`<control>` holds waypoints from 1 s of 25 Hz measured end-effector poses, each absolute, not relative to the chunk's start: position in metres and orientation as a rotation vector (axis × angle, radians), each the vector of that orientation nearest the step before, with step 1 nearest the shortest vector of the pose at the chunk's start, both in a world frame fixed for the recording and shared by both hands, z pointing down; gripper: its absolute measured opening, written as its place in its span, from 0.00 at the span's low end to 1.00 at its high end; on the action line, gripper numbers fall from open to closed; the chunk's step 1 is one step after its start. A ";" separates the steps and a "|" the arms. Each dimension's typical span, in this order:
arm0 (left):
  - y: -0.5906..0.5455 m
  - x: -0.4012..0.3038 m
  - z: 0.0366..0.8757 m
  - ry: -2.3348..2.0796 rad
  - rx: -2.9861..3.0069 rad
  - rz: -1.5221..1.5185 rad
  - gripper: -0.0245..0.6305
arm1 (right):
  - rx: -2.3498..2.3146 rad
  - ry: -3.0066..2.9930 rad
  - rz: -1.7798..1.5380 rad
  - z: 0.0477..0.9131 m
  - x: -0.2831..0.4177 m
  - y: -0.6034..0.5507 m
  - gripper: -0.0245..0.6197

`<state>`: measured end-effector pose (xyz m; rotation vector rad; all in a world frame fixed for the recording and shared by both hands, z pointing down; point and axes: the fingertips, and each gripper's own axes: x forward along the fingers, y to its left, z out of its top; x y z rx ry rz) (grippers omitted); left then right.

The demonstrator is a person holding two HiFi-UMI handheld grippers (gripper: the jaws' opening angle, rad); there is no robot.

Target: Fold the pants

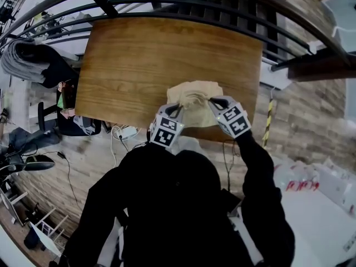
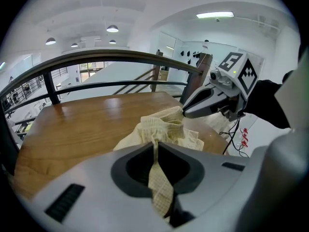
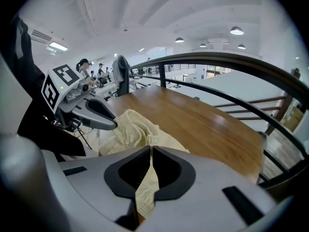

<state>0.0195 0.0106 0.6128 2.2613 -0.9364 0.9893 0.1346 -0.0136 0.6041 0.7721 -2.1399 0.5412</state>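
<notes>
Pale yellow pants (image 1: 193, 99) lie bunched near the front edge of the wooden table (image 1: 139, 60). My left gripper (image 1: 177, 108) is shut on the cloth at the heap's left side. In the left gripper view the pants (image 2: 164, 129) run back between the closed jaws of that gripper (image 2: 155, 143). My right gripper (image 1: 213, 100) is shut on the pants at the right side. In the right gripper view the fabric (image 3: 135, 129) is pinched in its jaws (image 3: 149, 149), and the left gripper (image 3: 113, 123) bites the same cloth just beyond. The right gripper (image 2: 184, 111) shows the same way in the left gripper view.
A dark curved railing (image 1: 183, 7) runs round the far side of the table. A cable and power strip (image 1: 125, 132) lie on the floor below the table's front edge. A chair draped with dark clothing (image 1: 39, 65) stands at the left. A person's dark-sleeved body fills the lower head view.
</notes>
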 end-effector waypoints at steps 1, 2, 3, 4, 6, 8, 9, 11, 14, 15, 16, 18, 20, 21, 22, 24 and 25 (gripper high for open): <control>0.014 0.020 0.617 -0.930 2.269 0.998 0.08 | 0.769 -2.135 0.546 0.607 0.133 -0.007 0.07; 0.018 0.021 0.621 -0.925 2.280 1.010 0.08 | 0.766 -2.131 0.542 0.610 0.131 -0.002 0.07; 0.022 0.022 0.625 -0.919 2.290 1.030 0.08 | 0.763 -2.127 0.530 0.613 0.131 0.004 0.07; 0.027 0.023 0.629 -0.909 2.298 1.055 0.08 | 0.760 -2.124 0.514 0.616 0.131 0.009 0.07; 0.037 0.023 0.637 -0.885 2.308 1.106 0.08 | 0.753 -2.117 0.487 0.622 0.132 0.017 0.07; 0.047 0.024 0.645 -0.854 2.316 1.149 0.08 | 0.740 -2.103 0.479 0.631 0.132 0.025 0.07; 0.052 0.024 0.649 -0.839 2.319 1.166 0.08 | 0.733 -2.094 0.482 0.636 0.131 0.029 0.07; 0.060 0.024 0.655 -0.811 2.322 1.193 0.08 | 0.718 -2.076 0.492 0.645 0.132 0.038 0.07; 0.074 0.024 0.663 -0.756 2.317 1.233 0.10 | 0.699 -2.040 0.515 0.659 0.134 0.053 0.07; 0.078 0.024 0.666 -0.733 2.315 1.242 0.13 | 0.685 -2.027 0.526 0.663 0.134 0.059 0.07; 0.082 0.024 0.668 -0.713 2.312 1.250 0.14 | 0.667 -2.016 0.540 0.667 0.134 0.065 0.07; 0.088 0.024 0.670 -0.681 2.309 1.261 0.16 | 0.641 -1.999 0.573 0.673 0.134 0.076 0.07; 0.092 0.022 0.670 -0.663 2.306 1.261 0.18 | 0.642 -1.995 0.601 0.675 0.135 0.081 0.07; 0.093 0.021 0.668 -0.657 2.304 1.258 0.18 | 0.648 -1.997 0.613 0.674 0.135 0.082 0.07; 0.093 0.020 0.667 -0.654 2.302 1.253 0.19 | 0.655 -2.000 0.622 0.672 0.134 0.082 0.07; 0.094 0.018 0.663 -0.654 2.302 1.242 0.19 | 0.675 -2.006 0.634 0.671 0.135 0.081 0.07; 0.095 0.017 0.661 -0.656 2.303 1.238 0.19 | 0.688 -2.006 0.638 0.670 0.136 0.080 0.07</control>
